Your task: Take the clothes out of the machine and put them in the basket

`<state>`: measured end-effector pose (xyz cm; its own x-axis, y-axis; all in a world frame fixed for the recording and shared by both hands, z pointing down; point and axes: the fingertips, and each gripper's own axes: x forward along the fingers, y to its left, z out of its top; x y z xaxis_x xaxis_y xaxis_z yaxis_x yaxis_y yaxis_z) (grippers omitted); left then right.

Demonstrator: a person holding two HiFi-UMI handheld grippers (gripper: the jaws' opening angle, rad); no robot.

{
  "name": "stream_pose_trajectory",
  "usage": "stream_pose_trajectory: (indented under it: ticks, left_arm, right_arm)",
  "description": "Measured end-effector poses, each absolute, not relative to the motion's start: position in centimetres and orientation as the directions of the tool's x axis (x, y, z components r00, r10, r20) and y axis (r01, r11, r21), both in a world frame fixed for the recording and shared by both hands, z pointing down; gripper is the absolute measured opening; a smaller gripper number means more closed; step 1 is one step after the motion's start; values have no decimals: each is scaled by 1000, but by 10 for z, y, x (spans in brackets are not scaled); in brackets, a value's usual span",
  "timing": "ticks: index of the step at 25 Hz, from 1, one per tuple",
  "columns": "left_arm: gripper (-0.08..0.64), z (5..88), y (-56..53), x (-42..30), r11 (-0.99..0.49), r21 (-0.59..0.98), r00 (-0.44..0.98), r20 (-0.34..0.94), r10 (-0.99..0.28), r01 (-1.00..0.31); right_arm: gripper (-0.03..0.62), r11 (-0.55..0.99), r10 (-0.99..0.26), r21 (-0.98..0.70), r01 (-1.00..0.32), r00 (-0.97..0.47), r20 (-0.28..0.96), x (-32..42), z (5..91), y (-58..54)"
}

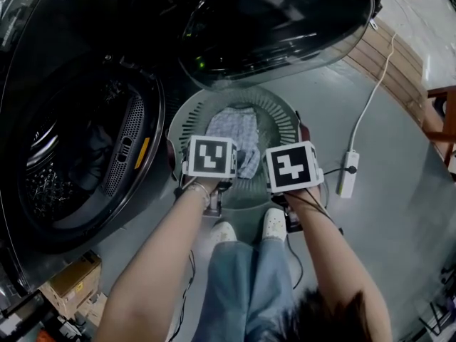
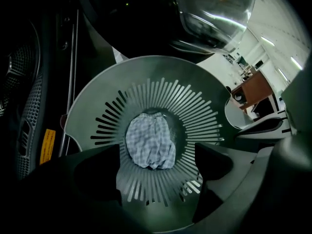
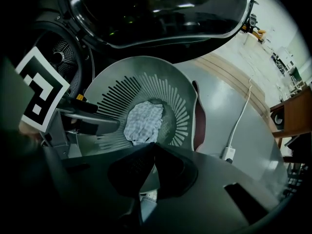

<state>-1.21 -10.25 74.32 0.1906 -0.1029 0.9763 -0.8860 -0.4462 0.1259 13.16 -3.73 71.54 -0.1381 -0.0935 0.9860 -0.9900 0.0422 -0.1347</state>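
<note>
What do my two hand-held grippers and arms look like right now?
Both have dark matte bodies with wedge-shaped jaws: the left hand-held gripper and the right hand-held gripper. Each carries a white cube printed with black square markers: left cube, right cube. Thin dark cables trail beside the forearms, which are bare of sleeves.

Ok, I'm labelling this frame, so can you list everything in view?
Washing machine: one, black, left, round door swung open.
Laundry basket: one, grey, slotted, on the floor below the door.
Checked garment: one, blue-white, in the basket's bottom.
Power strip: one, white with cable, floor at right.
Cardboard boxes: at least two, brown, bottom left.
Shoes: two, white, beside the basket.
Left tongs: open, empty, above the basket.
Right tongs: shut, empty, above the basket.
</note>
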Motion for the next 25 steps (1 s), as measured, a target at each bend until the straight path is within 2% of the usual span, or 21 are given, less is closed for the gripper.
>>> stream_pose_trajectory:
  ticks: [3,7,10,12,20,23,25]
  left_arm:
    - [480,738,-95,-12,-421,178,232,969,-81,-889]
    - [491,728,-90,-37,-444,115,179,978,-103,-889]
    - [491,717,-86,-58,-456,67,136,983,-121,-888]
    - [489,708,-90,-70,-456,51,131,980,-148,-889]
    - [489,673,-109,-149,-292,-61,16,967,-256,-954]
    - [489,662,-112,-160,-249,-6,71,952,-296,-968]
    - [477,656,-114,-179,-241,-36,44,947,-318,-970]
  right_arm:
    - [3,50,-107,-131,-990,-136,985,129,712,-40]
    - [3,51,-116,-150,-987,-155,981,114,703,-38]
    - [3,78,-146,-242,-967,-251,957,83,694,-42]
    - [3,94,-147,-222,-971,-234,961,79,689,-43]
    - [3,168,-161,-239,-956,-266,951,29,673,-54]
    - [3,184,-162,-287,-940,-317,935,6,667,-54]
    - [3,210,-174,-261,-942,-299,938,3,664,-57]
